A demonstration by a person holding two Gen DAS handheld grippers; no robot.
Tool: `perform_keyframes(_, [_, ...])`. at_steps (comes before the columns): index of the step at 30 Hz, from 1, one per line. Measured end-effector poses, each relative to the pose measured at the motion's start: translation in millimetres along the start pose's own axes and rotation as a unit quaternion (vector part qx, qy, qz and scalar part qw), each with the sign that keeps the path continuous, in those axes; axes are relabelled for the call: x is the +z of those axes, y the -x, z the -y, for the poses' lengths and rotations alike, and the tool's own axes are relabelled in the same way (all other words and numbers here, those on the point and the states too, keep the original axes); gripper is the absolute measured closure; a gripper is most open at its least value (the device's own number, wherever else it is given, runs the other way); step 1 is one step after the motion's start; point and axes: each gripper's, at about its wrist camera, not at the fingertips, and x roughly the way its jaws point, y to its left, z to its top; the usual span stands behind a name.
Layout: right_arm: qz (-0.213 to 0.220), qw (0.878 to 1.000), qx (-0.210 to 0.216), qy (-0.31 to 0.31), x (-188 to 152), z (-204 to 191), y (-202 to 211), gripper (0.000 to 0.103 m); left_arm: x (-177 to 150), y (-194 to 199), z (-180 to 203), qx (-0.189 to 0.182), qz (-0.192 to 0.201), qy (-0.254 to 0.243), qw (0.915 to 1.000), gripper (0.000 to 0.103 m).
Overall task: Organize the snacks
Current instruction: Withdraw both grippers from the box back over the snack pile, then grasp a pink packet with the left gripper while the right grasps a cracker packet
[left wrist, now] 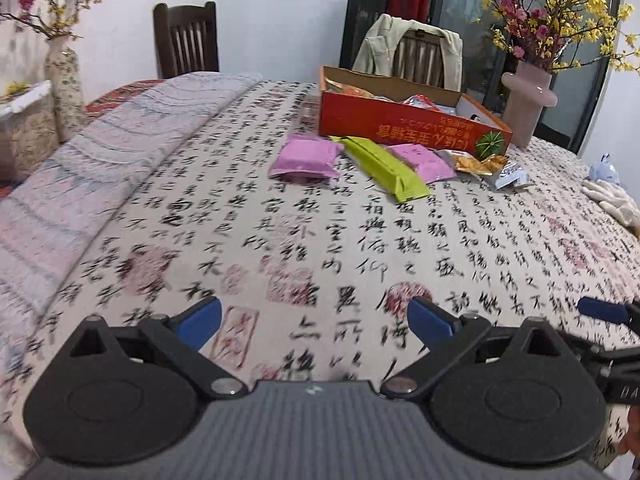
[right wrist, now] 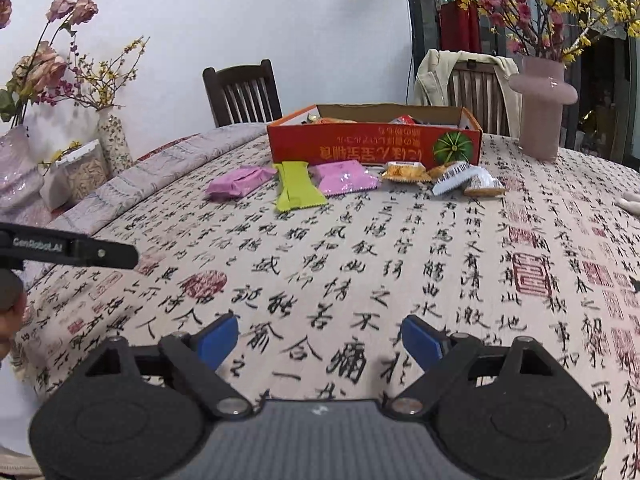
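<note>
**Snacks laid out, both grippers empty**

Red box sits toward far side of table, w/ snacks inside. In front of it, a row on the tablecloth: pink packet, green bar, 2nd pink packet, then small orange/white packets. Pink vase stands right of box. Left gripper: jaws wide, nothing between. Right gripper: jaws wide, nothing between. Both hover over cloth, well apart from snacks.
</note>
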Motion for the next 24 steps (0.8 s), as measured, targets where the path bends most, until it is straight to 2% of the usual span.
perform_keyframes(5, [0.011,1.0,0.004,-0.011,-3,3,9,0.014,-9,16,-11,0.022,0.009,0.014,0.9996,0.002])
perform_keyframes(10, [0.017,1.0,-0.001,-0.009,-3,6,11,0.014,-10,7,-5,0.013,0.0,0.007,0.9999,0.002])
perform_keyframes(20, [0.007,0.999,-0.036,-0.011,14,27,-11,0.016,27,-51,1,0.006,0.008,-0.016,0.9998,0.003])
perform_keyframes(24, [0.012,0.998,-0.061,-0.009,34,43,-28,0.022,54,-82,3,0.0,0.017,-0.035,0.9992,0.007])
